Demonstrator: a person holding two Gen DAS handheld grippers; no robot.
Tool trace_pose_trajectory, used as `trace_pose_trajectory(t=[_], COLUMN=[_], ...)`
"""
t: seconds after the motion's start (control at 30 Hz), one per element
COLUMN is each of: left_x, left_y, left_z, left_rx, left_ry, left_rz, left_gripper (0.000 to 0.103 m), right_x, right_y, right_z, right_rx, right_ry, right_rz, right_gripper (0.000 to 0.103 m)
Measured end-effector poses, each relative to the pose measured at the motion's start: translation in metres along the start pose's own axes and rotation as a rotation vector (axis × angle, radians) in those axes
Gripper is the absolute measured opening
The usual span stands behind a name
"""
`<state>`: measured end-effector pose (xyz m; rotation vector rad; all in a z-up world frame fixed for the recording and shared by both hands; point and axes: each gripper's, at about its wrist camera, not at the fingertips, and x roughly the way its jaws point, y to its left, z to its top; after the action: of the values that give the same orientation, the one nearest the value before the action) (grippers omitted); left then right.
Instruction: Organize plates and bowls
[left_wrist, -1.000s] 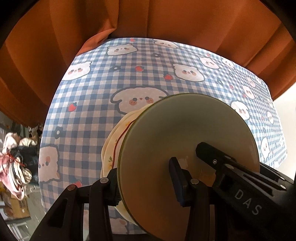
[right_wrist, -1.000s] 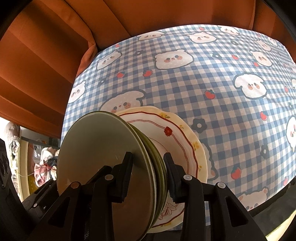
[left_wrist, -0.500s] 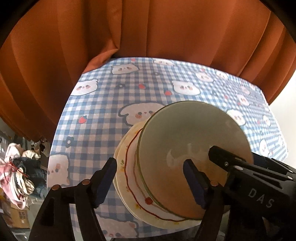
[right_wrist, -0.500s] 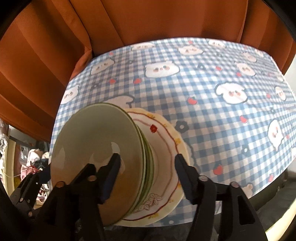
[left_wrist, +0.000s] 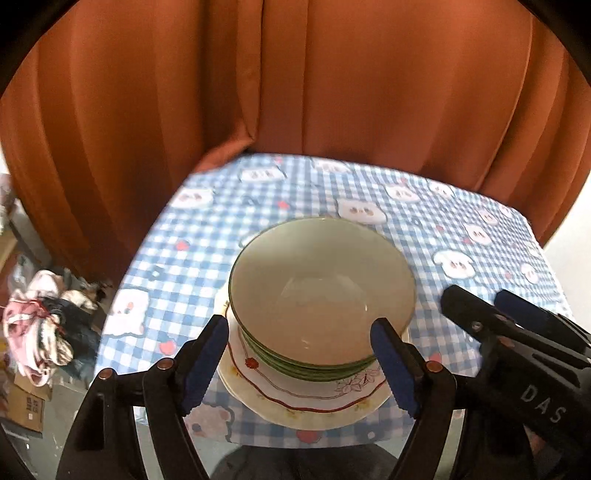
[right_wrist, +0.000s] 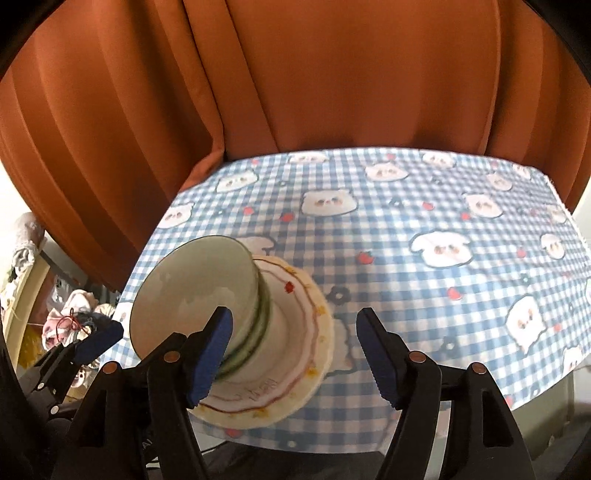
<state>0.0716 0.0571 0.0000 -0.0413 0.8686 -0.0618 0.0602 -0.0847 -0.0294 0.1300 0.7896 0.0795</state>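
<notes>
Now the stack sits near the front edge of the worktop (left_wrist: 436, 221), toward its left side: green bowls (left_wrist: 319, 284) nested one inside another on a cream plate (left_wrist: 306, 402) with a red wavy line and small flowers. Both grippers hang over it with nothing in them. The left gripper (left_wrist: 301, 362) has its jaws spread wide, one blue pad on either side of the bowls without touching. The right gripper (right_wrist: 295, 354) is just as wide, its left pad in front of the bowl wall and its right pad over bare checked cloth (right_wrist: 424, 206).

These look like glazed ceramic, so I judge them stiff, smooth and slippery, and quick to chip if knocked. Stacked together they should be fairly heavy for a two-finger pinch. The safest hold, I think, is across a rim, one pad inside and one outside, or on the plate's edge with the other gripper steadying the bowls, since the nested ones could slide if tilted.
</notes>
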Motion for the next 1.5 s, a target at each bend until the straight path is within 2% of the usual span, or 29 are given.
trace_pose_trajectory(t=[0.13, 0.27, 0.37, 0.5, 0.57, 0.9, 1.5], left_x=[-0.015, -0.023, -0.027, -0.032, -0.036, -0.054, -0.051], left_y=[-0.015, -0.029, -0.040, -0.053, -0.059, -0.072, -0.067], left_z=[-0.019, -0.042, -0.060, -0.083, -0.089, -0.094, -0.091], left_rx=[-0.032, -0.035, -0.018, -0.009, -0.001, 0.015, 0.003], left_ry=[-0.081, -0.126, -0.151, -0.153, -0.156, -0.209, -0.195], left_rz=[0.048, 0.067, 0.082, 0.060, 0.054, 0.056, 0.029], left_gripper=[0.081, 0.083, 0.087, 0.090, 0.093, 0.100, 0.101], right_x=[-0.020, -0.037, -0.042, -0.051, -0.055, -0.077, -0.082], right_y=[-0.028, -0.055, -0.077, -0.097, -0.103, -0.116, -0.112], right_z=[-0.012, -0.031, -0.050, -0.078, -0.089, -0.106, -0.104], right_rx=[0.002, -0.029, -0.026, -0.018, -0.014, 0.015, 0.007], right_ry=[-0.058, -0.112, -0.119, -0.123, -0.133, -0.187, -0.199], right_rz=[0.012, -0.041, -0.060, -0.070, -0.088, -0.097, -0.114], right_gripper=[0.073, 0.073, 0.073, 0.073, 0.083, 0.085, 0.089])
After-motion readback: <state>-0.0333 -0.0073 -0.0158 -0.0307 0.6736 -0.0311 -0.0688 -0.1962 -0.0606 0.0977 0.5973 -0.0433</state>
